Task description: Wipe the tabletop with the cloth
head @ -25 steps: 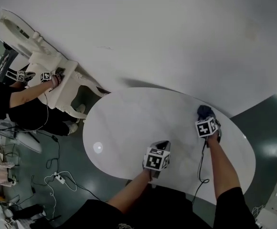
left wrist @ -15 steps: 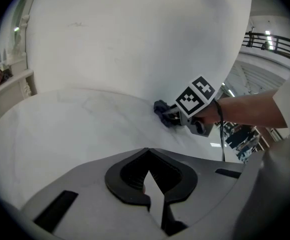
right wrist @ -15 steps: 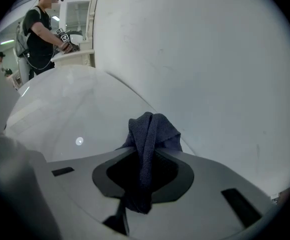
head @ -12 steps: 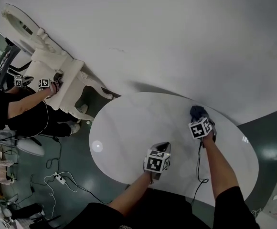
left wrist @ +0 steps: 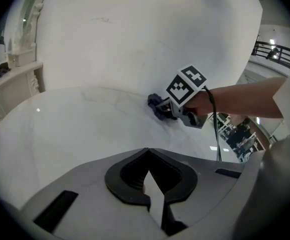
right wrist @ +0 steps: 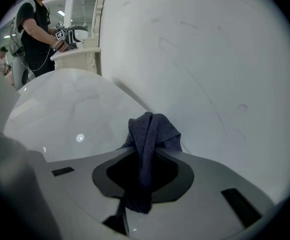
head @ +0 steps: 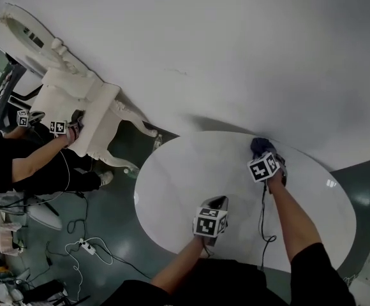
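Note:
A dark blue cloth (head: pixel 258 145) lies bunched on the white oval tabletop (head: pixel 185 183) near its far edge by the wall. My right gripper (head: pixel 261 154) is shut on the cloth (right wrist: pixel 152 131); a fold runs down between its jaws and the bunch rests on the table (right wrist: pixel 70 109). The left gripper view shows the cloth (left wrist: pixel 157 109) under the right gripper's marker cube. My left gripper (head: pixel 217 201) hovers over the table's near side, its jaws (left wrist: pixel 147 151) shut with nothing between them.
A white wall (head: pixel 236 43) stands right behind the table. At the left is an ornate white dresser (head: pixel 76 101), where another person (head: pixel 25 164) works with grippers. Cables (head: pixel 83 244) lie on the dark floor beside the table's left edge.
My right gripper has dragged the cloth leftward along the table's far edge. The left gripper has shifted left over the table too, still holding nothing.

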